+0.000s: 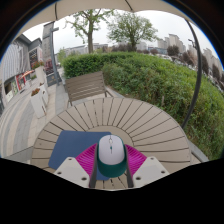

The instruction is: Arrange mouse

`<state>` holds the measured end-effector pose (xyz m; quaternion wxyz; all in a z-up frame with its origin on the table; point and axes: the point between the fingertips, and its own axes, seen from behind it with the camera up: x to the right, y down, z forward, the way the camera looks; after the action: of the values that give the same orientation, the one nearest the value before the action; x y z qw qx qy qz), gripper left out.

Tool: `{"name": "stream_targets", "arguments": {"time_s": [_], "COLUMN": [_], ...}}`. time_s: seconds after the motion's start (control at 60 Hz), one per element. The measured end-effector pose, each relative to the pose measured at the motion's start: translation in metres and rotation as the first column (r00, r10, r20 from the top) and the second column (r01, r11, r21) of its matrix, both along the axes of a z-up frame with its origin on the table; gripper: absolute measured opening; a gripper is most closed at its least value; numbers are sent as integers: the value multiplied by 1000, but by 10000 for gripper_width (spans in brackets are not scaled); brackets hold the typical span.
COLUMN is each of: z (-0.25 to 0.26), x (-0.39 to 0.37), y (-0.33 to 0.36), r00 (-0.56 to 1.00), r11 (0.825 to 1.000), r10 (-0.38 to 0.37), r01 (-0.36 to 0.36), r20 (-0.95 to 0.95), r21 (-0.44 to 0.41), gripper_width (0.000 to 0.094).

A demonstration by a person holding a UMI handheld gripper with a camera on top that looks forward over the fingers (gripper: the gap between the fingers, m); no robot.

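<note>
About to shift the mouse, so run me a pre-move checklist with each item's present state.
1. Mouse between the gripper fingers: ok.
2. Both pink pads pressing on the mouse sides: ok, no gap shows.
3. Blue mat close beside the mouse: ok, lying flat on the round slatted table.
4. Mouse lifted or resting on the table: cannot tell.
5. Table surface beyond the fingers free of obstacles: ok.
6. Wooden chair well away from the table: ok.

Fingers [111,166] clamped on mouse [111,153], held level.
</note>
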<state>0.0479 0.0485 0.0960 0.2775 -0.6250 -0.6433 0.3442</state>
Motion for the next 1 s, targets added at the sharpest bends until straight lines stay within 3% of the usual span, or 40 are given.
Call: {"name": "stream_targets", "arguments": {"time_s": [0.167, 0.35, 0.433, 0.483, 0.533, 0.567, 0.667, 0.767, 1.0], "z": [-34, -100, -106, -103, -94, -83, -40, 14, 91], "x": [-43, -58, -57, -52, -43, -35, 2, 46, 124], "y": [-98, -148, -149, -149, -150, -147, -138, -142, -163], "r00": [999, 997, 997, 993, 988, 984, 966, 965, 967], "r11": [1000, 997, 994, 992, 994, 993, 984, 983, 991], "r10": [31, 8, -18, -28, -46, -72, -143, -133, -104], "r01": [-31, -15, 9, 14, 30, 55, 116, 99, 82], "r20": [7, 76, 79, 113, 148, 166, 217, 225, 233], "r21": [-6, 81, 112, 121, 109, 105, 134, 157, 103], "gripper_width": [427, 432, 513, 640, 866, 816, 855, 854, 847]}}
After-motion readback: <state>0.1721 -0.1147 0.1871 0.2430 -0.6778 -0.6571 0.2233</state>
